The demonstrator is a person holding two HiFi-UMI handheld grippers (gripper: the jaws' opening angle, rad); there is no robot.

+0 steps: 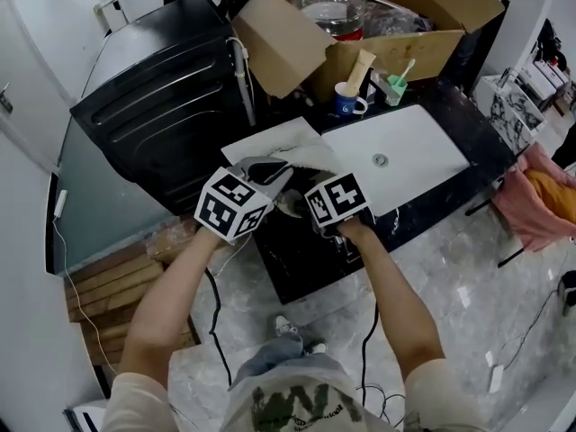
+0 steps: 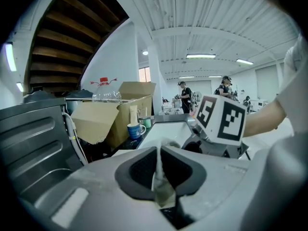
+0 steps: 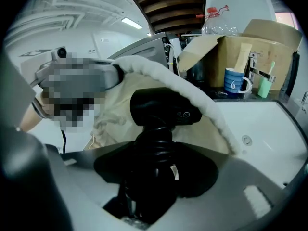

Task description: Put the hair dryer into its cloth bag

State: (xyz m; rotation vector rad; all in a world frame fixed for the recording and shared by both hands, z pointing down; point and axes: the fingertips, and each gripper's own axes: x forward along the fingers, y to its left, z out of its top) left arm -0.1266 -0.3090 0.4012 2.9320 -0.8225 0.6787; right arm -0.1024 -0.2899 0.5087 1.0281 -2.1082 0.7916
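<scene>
**Dryer held at bag mouth, over table beside sink**

Table, dark stone, carries the work. Sink, white, is set into it. Box, cardboard, flaps open, stands behind; no print legible. Bag, cream cloth with a fleecy white rim, is lifted off the table, probably to keep its mouth gaping. Dryer, black, cord wound round the handle, has its head at the bag's mouth; whether it is past the rim cannot be told, and its small marks are unreadable. Left claw is nearly closed, pinching a fold of the bag's edge. Right claw is clamped wide on the dryer's handle, aiming the head inward. Mug, blue, is marked "6".
</scene>
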